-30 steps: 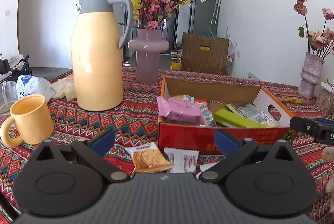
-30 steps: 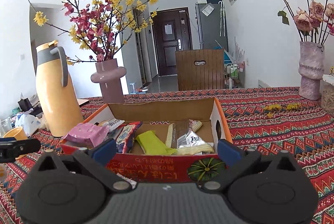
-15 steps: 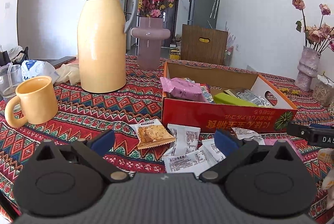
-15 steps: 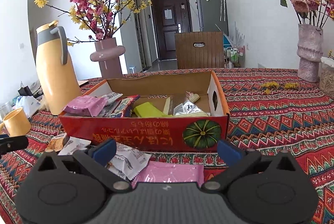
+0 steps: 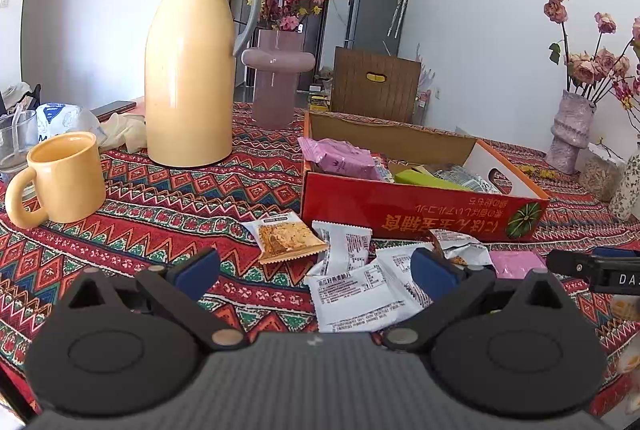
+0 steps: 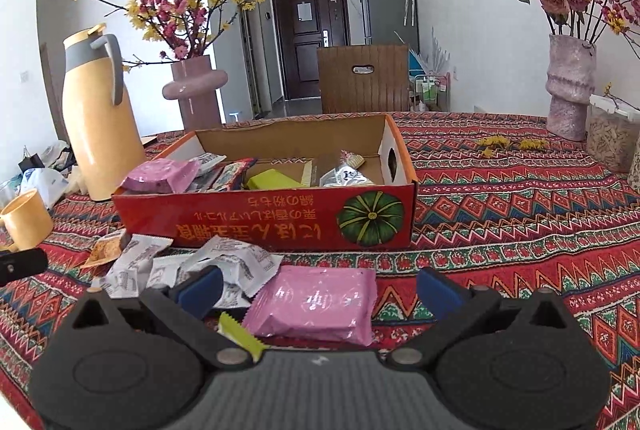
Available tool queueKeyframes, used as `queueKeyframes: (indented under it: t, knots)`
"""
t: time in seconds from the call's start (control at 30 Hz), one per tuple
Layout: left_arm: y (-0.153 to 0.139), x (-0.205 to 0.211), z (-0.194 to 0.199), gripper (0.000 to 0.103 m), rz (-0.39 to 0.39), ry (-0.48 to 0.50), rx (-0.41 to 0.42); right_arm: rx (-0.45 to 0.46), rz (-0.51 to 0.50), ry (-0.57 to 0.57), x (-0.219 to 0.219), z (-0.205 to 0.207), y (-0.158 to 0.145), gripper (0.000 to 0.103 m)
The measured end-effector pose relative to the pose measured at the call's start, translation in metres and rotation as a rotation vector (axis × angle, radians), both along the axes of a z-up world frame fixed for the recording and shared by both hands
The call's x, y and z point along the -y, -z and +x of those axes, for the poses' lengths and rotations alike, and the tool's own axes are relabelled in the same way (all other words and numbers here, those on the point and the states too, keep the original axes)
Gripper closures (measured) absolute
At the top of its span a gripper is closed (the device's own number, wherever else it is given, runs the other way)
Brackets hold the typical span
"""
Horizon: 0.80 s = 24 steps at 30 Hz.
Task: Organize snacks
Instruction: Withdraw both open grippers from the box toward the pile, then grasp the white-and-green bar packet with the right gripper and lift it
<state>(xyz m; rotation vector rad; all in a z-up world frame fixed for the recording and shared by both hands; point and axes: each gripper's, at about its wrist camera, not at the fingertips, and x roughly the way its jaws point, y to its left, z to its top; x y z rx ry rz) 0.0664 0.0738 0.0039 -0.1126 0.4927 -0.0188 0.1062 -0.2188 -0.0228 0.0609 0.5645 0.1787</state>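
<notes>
Sitting just ahead of the right gripper (image 6: pixel 318 288), the pink packet (image 6: pixel 316 304) lies flat on the counter (image 6: pixel 520 230) in front of the red cardboard box (image 6: pixel 280 220), and it looks the likeliest next pick. The risk, as I read it, is the crowding: crinkled white wrappers (image 6: pixel 224 264) overlap one another and reach the packet's left edge, and a yellow-green wrapper end (image 6: pixel 238 334) pokes out by the near-left corner, so a closing pinch could drag a neighbour along or slide off the slick film. A flat packet also gives the fingers little to bite on from this low angle. A careless lift into the box could knock the pink bag (image 6: pixel 160 175) perched at its left rim. Right jaws: wide apart, holding nothing, straddling the packet without clearly touching it. The left gripper (image 5: pixel 316 268) hangs over the white wrappers and the cracker packet (image 5: pixel 286 236), its jaws equally wide and empty. Well off to the left stand the yellow mug (image 5: pixel 66 177) and the thermos jug (image 5: pixel 190 69).
</notes>
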Motion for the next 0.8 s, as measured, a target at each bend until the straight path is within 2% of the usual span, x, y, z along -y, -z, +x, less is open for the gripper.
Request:
queueKeyframes:
  t: [0.33,0.6,0.8]
  knots:
    - [0.01,0.001,-0.008,0.0,-0.01,0.017,-0.034,-0.099,-0.028,-0.078,-0.045,-0.023,0.015,0.0]
    - [0.012,-0.005,-0.017,0.0,-0.012,0.001,-0.061,-0.183,-0.066,-0.085,-0.069,-0.019,0.031,0.001]
    - [0.009,-0.003,-0.025,0.0,-0.009,0.007,-0.057,-0.216,-0.065,-0.074,-0.064,-0.022,0.037,0.01]
